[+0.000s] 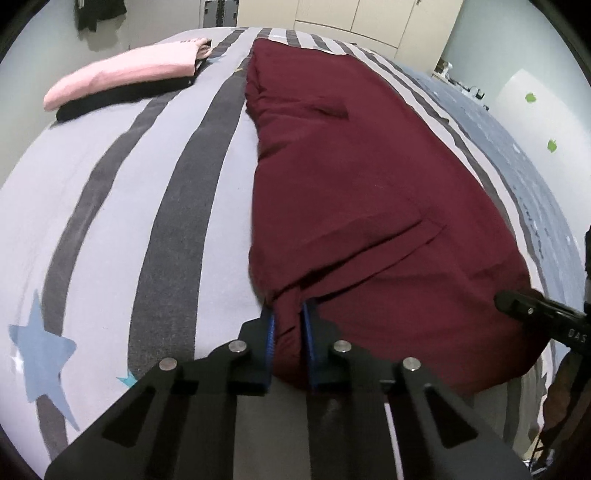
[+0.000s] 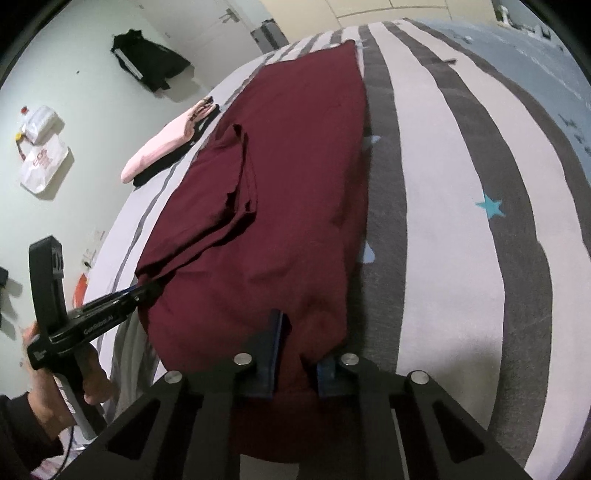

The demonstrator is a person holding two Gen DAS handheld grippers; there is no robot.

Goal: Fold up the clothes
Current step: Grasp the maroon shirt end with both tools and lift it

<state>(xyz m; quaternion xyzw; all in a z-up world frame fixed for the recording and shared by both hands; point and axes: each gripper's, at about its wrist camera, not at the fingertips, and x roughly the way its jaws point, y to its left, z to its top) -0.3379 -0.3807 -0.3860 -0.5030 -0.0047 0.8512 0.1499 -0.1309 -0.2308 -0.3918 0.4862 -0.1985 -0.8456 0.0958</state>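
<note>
Left wrist view: the maroon garment [image 1: 351, 192] on the bed [image 1: 110, 206] is clamped by left gripper [image 1: 288, 332] fingers; its near edge is likewise clamped by right gripper [image 2: 299, 354] fingers.

maroon garment [image 1: 354, 206] | folded lengthwise | flat on striped bed [image 1: 110, 206]

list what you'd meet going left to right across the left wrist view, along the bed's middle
blue star print → pink folded garment on a black folded one → maroon garment, pinched at its near edge by the left tool → right tool

A home bedroom: striped bed cover [image 1: 92, 206], wardrobe doors [image 1: 369, 18], folded clothes [image 1: 122, 81].
</note>
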